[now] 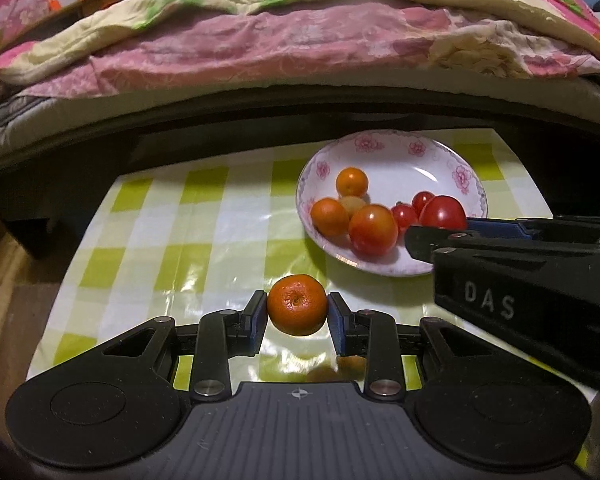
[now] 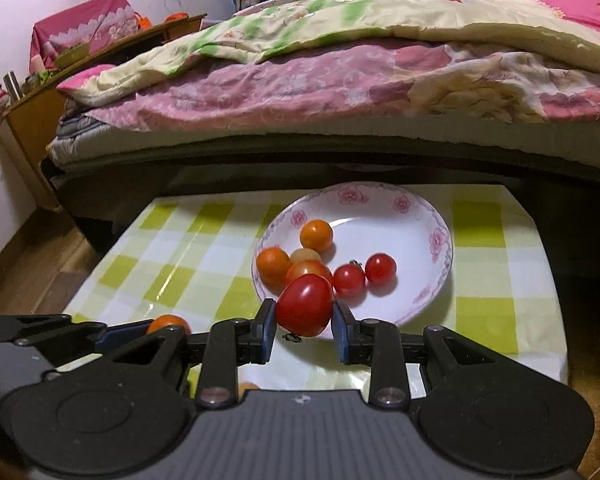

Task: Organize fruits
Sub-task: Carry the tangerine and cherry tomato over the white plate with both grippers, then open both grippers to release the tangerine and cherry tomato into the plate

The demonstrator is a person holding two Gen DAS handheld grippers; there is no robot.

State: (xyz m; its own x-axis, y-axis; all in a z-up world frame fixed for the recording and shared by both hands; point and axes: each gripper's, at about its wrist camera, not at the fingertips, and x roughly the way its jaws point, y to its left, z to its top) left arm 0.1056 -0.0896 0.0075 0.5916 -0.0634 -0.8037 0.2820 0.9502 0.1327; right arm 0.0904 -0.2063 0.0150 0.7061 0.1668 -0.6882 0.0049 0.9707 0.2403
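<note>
Mandarin (image 1: pixel 297 305) on our far left, pinched between the two pads of the left gripper (image 1: pixel 298 312), narrow on the fruit. It sits above the green-checked tablecloth (image 1: pixel 204 240), just short of the plate's near rim; whether it touches the cloth we cannot tell. In the right wrist view it is only an orange sliver (image 2: pixel 168 323) behind the left tool.

Next over, the floral plate (image 1: pixel 384 148) at mid-table. Already in it, left side: three small orange fruits, likely mandarins (image 1: pixel 352 181), (image 1: pixel 329 216) and a paler yellowish fruit (image 1: pixel 352 204) tucked between them. Touching those, an orange-red tomato (image 1: pixel 373 230). Further right, two cherry tomatoes (image 2: pixel 349 280), (image 2: pixel 381 268), side by side, apart from the orange group.

Rightmost, the right gripper (image 2: pixel 305 326) closed on a big red tomato (image 2: pixel 305 304), held at the plate's near rim, in front of the pile. Pads touch both flanks.

Progress, our call: mostly done. Seven pieces are in the plate and two are in the tongs. No other loose fruit shows on the cloth, though the tool bodies hide the near edge. An orange glint under each tool could be a reflection; unclear. Left to do: bring both held fruits over the plate and release. The plate's right half is free.
</note>
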